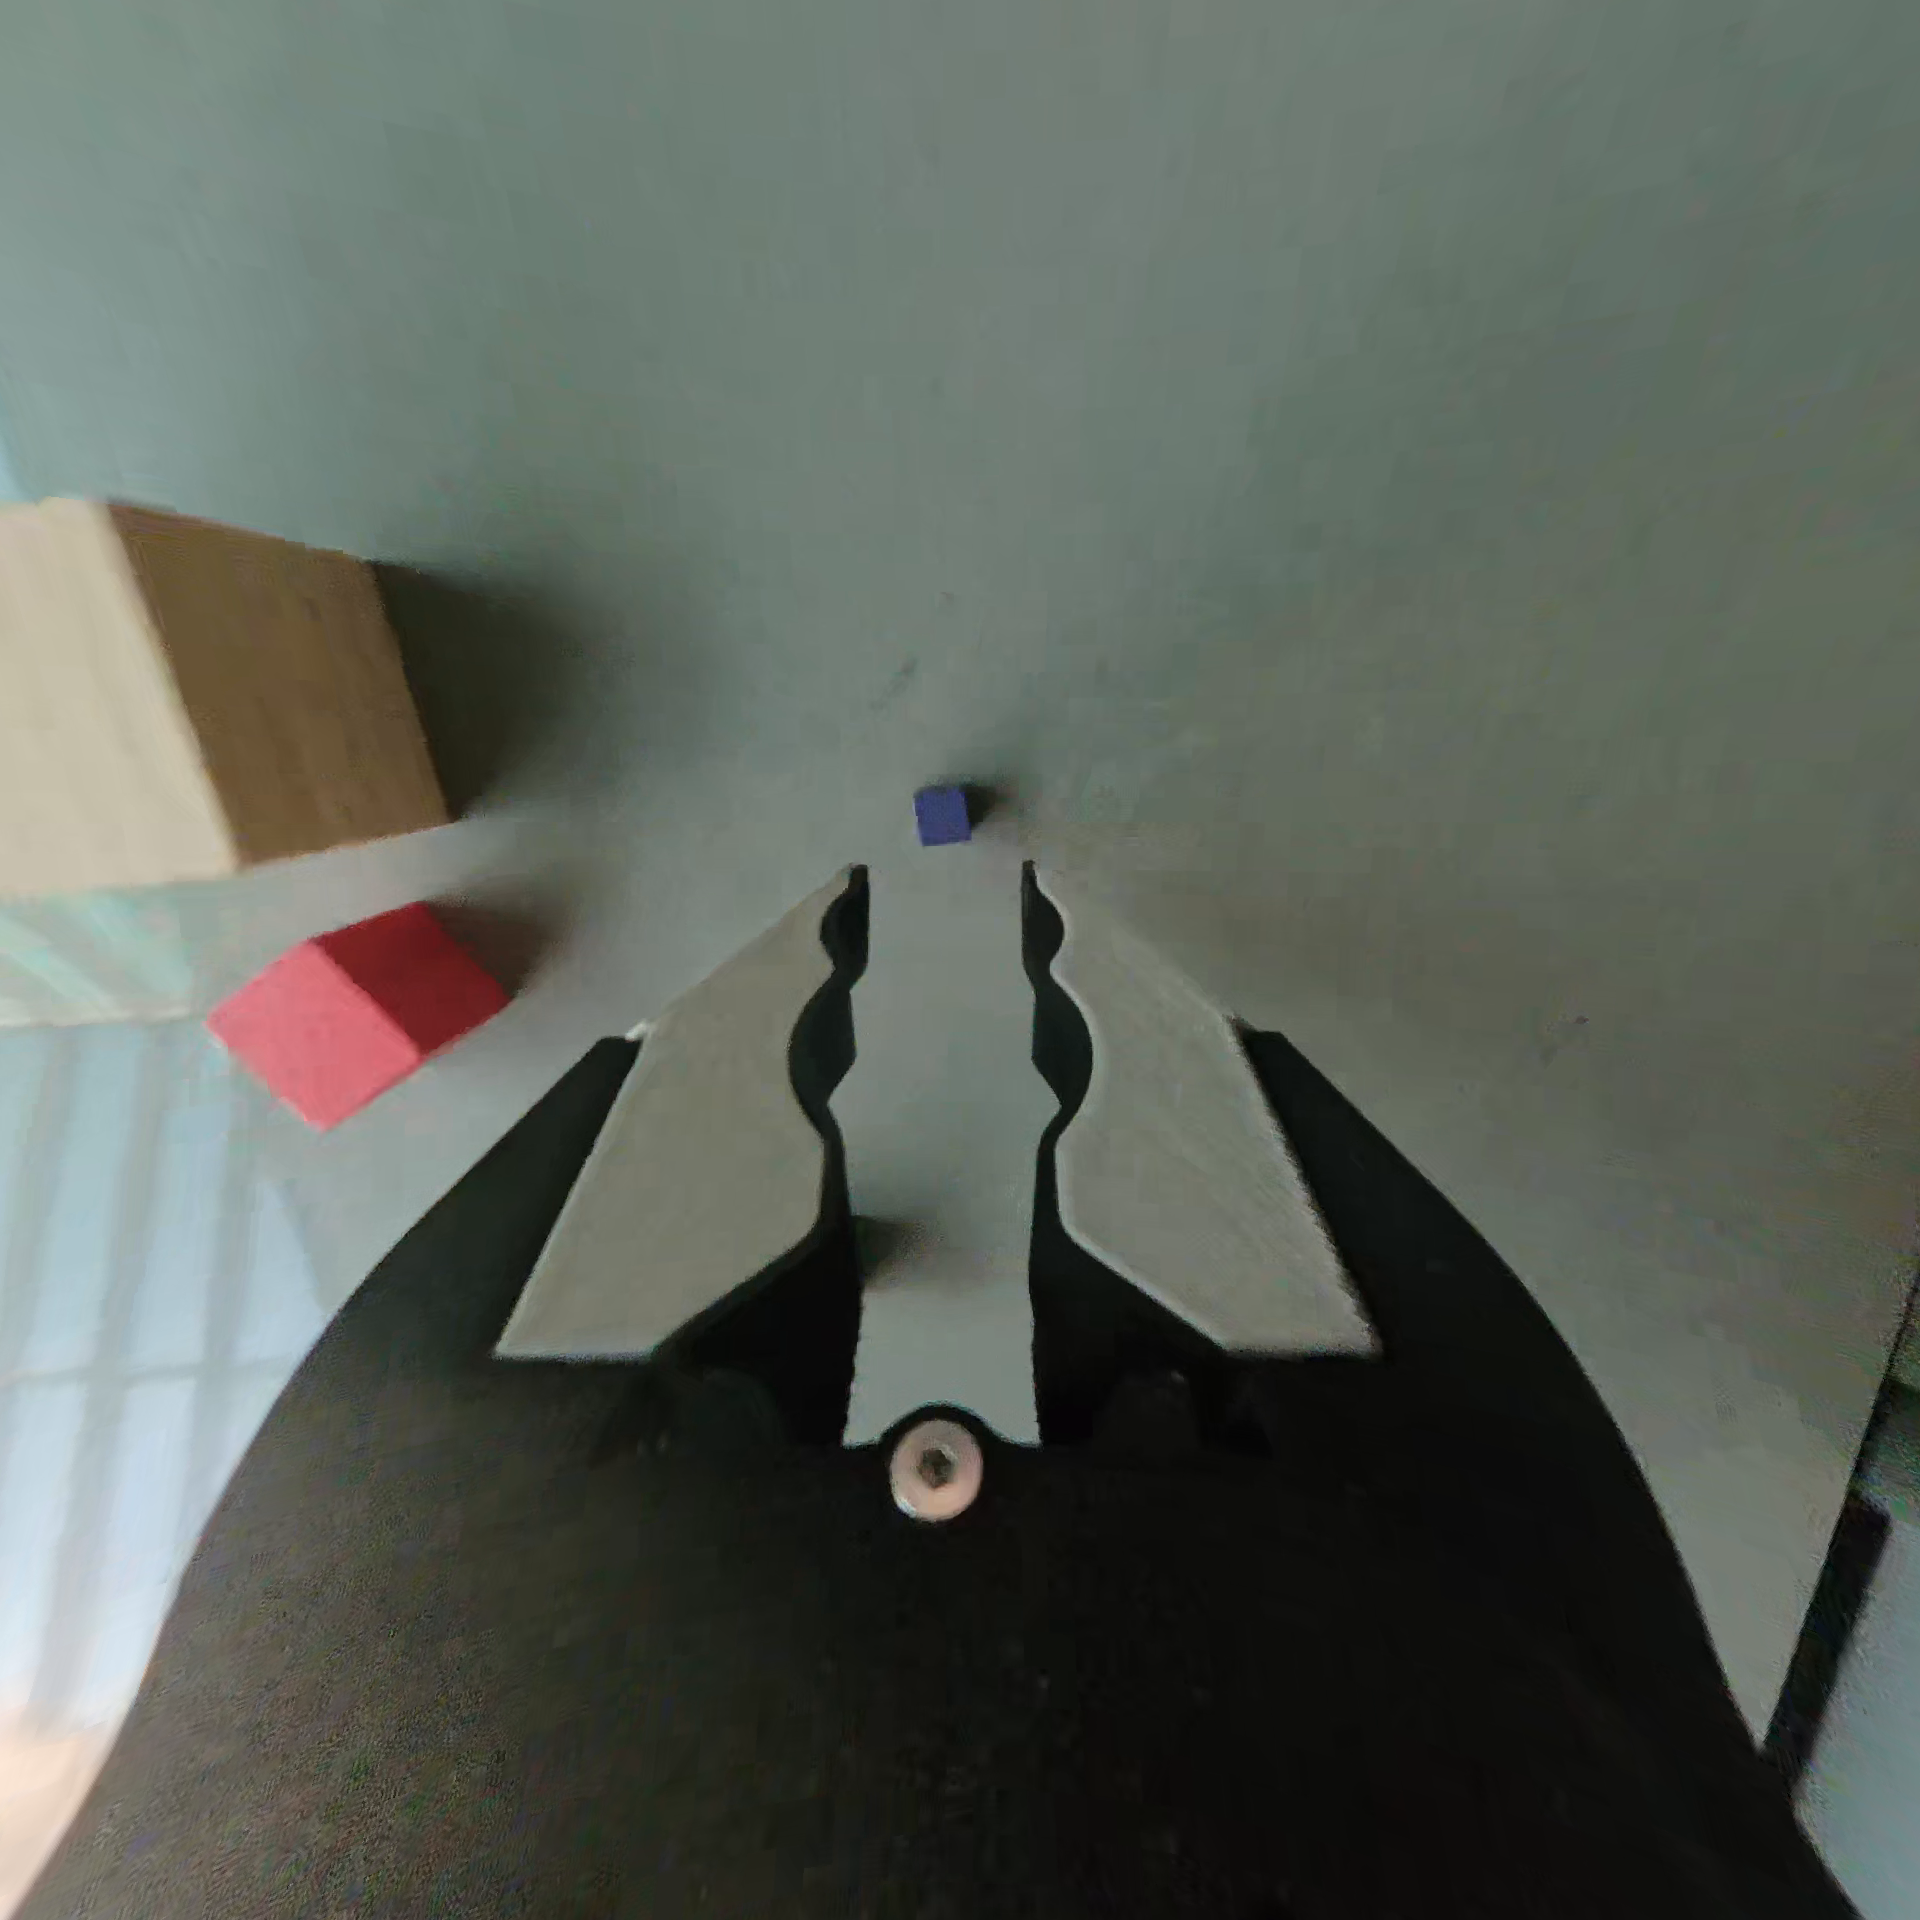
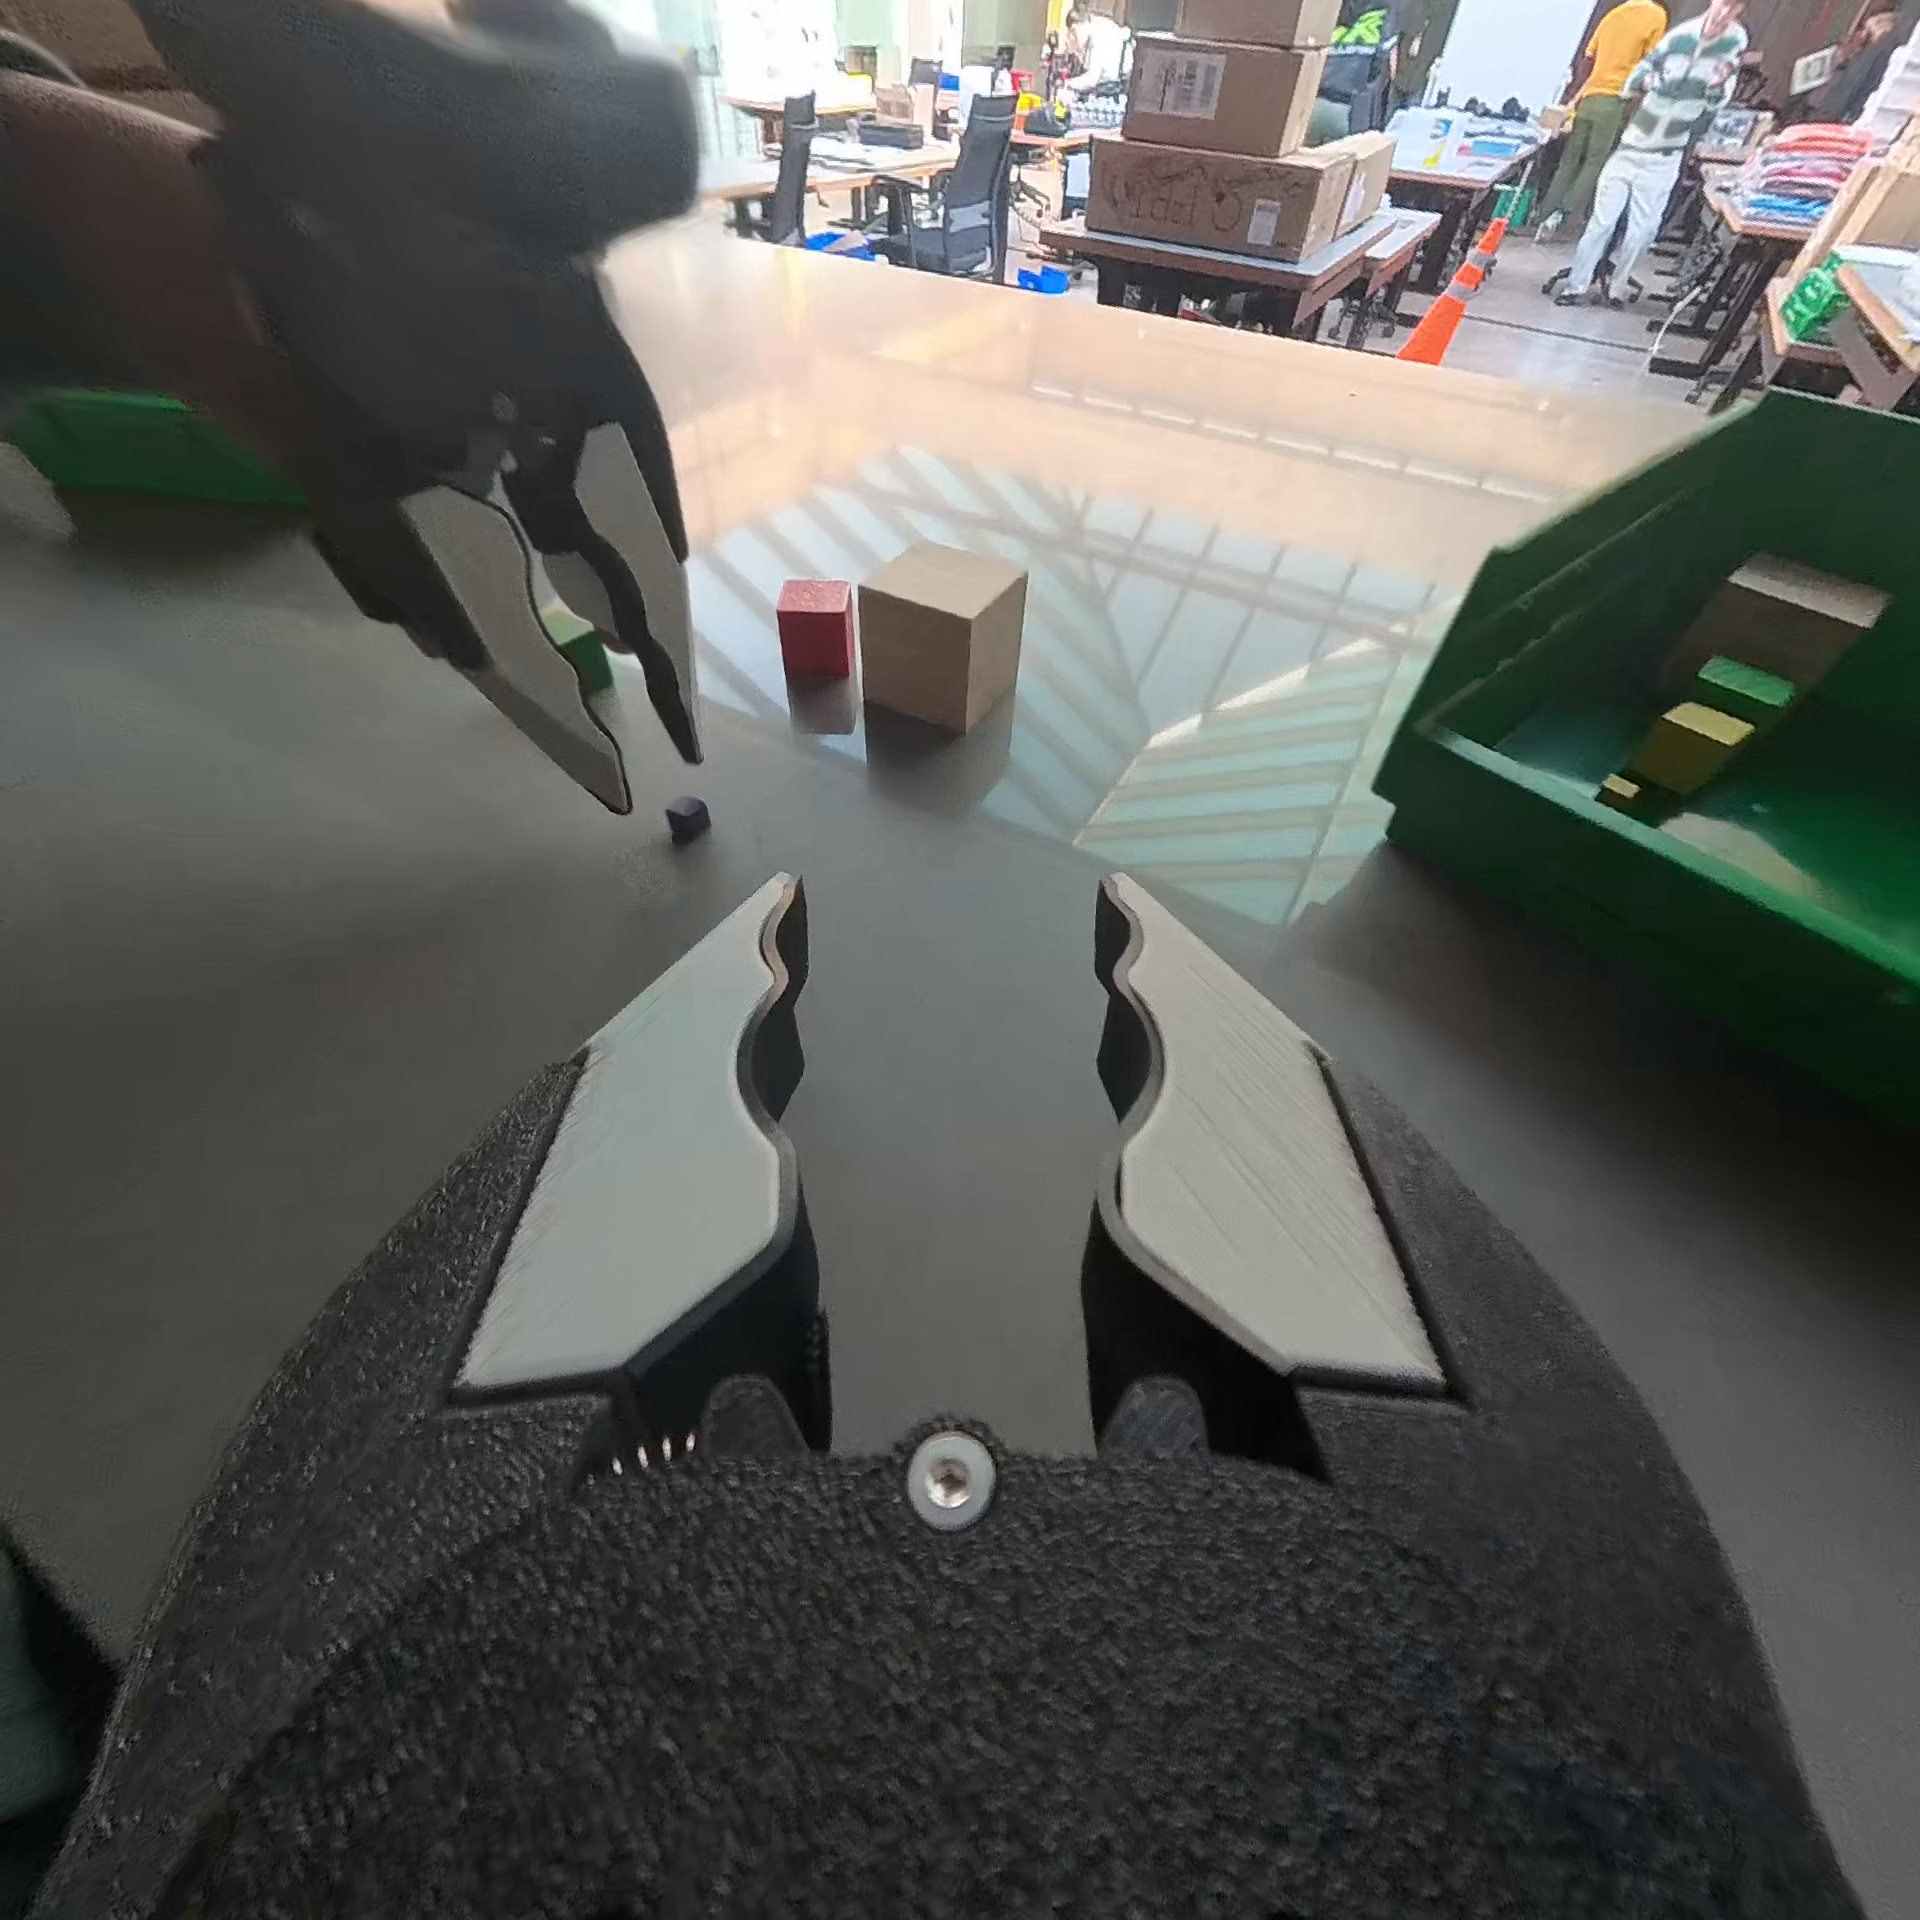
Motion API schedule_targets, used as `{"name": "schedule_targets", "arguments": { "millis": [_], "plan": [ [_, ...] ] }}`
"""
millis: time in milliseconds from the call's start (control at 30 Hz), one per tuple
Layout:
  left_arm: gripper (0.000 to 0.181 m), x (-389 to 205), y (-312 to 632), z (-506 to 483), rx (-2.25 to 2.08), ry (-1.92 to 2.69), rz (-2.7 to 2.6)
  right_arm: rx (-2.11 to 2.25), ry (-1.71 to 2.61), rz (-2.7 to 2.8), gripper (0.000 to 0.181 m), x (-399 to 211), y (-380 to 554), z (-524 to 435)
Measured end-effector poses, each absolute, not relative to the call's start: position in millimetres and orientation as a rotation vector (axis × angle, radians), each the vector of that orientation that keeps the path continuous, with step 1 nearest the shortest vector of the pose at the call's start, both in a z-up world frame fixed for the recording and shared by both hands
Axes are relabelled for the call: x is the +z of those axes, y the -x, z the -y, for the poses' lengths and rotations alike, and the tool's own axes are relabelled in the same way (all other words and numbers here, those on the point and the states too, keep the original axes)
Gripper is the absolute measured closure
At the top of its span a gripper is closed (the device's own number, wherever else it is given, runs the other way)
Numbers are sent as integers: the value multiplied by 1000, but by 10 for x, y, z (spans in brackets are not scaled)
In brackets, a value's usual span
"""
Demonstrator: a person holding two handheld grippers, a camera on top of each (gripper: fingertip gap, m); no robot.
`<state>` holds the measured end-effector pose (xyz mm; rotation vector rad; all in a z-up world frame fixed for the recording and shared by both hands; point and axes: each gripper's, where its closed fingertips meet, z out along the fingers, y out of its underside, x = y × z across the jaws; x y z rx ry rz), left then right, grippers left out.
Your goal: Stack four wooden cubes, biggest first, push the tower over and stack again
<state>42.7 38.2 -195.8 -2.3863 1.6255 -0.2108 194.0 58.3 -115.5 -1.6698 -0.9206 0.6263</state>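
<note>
A tiny purple cube [image 1: 942, 815] lies on the grey table just beyond my left gripper [image 1: 944, 869], which is open, empty and pointed down at it. In the right wrist view the left gripper [image 2: 660, 784] hovers just above the same purple cube [image 2: 687, 818]. My right gripper [image 2: 948, 883] is open and empty, low over the table, nearer than the cube. A red cube [image 2: 817, 628] and a larger plain wooden cube [image 2: 940, 636] stand side by side farther off; they also show at the left in the left wrist view, the red cube [image 1: 353, 1010] and the wooden cube [image 1: 208, 686].
A green bin [image 2: 1538, 831] at the right holds a wooden block, a green block and yellow blocks. A small green block [image 2: 587, 652] sits behind the left gripper. Another green object [image 2: 135, 447] lies at the far left. Beyond the table are desks, chairs, cardboard boxes, an orange cone and standing people. There is about 20 cm between the tips of the two grippers. The right gripper is farther from the red cube [image 2: 817, 628], some 25 cm, than the left, some 9 cm. My left wrist view [image 1: 384, 969] looks at it from another angle.
</note>
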Motion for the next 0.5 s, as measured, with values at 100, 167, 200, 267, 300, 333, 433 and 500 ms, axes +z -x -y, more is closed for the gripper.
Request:
{"name": "schedule_targets", "arguments": {
  "millis": [100,167,200,267,300,333,433,500],
  "plan": [
    [143,-1709,-289,-432,-274,2283,-1371,657,1654,961,125,-1162,-1791,-625],
    [139,-1551,-119,-420,-315,2232,-1150,677,1646,1001,125,-1189,-1672,-650],
    [136,-1492,-34,-376,-352,2210,-1045,685,1642,1030,125,-1209,-1606,-660],
    [131,-1412,152,-263,-395,2156,-843,699,1629,1094,125,-1239,-1460,-692],
    [130,-1399,239,-181,-418,2139,-747,706,1620,1134,125,-1248,-1378,-715],
    [128,-1394,314,-91,-439,2122,-658,713,1611,1179,125,-1257,-1291,-746],
    [127,-1326,474,170,-492,2024,-411,703,1588,1361,122,-1322,-1022,-899],
    [128,-1253,594,302,-490,1936,-255,687,1573,1504,117,-1389,-845,-1024]
  ]
}}
